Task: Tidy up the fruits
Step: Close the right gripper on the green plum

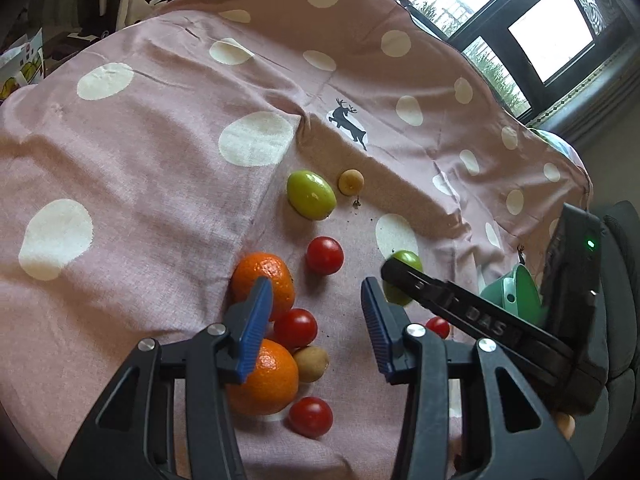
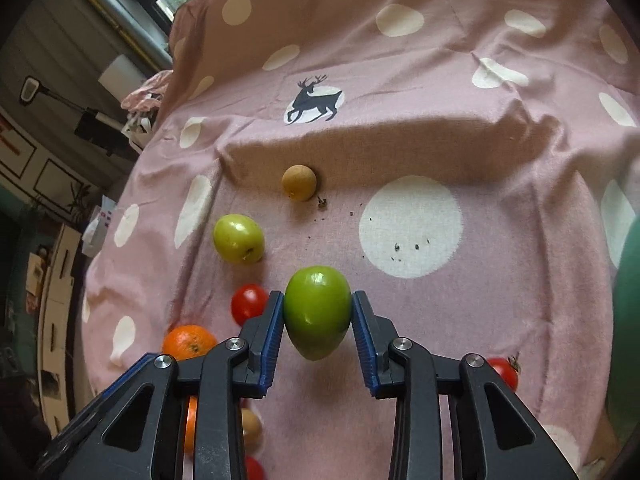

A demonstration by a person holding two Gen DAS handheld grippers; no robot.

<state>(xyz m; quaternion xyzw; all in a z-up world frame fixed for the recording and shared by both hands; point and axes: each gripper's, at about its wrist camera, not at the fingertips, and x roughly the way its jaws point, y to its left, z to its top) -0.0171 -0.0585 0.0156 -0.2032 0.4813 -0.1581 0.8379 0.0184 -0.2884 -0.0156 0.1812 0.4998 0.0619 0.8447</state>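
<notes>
Right tool (image 2: 317,316) pinching green fruit (image 2: 317,312), left tool (image 1: 316,320) spread, seemingly empty, over oranges (image 1: 262,284)

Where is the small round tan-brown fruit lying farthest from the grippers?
In the right wrist view, the small round tan-brown fruit lies on the pink dotted cloth below the deer print, up-right of the loose green oval fruit.

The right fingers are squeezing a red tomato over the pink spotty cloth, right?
Not quite. The right gripper is squeezing a green fruit, not a red tomato. It is over the pink spotty cloth, as the right wrist view shows.
</notes>
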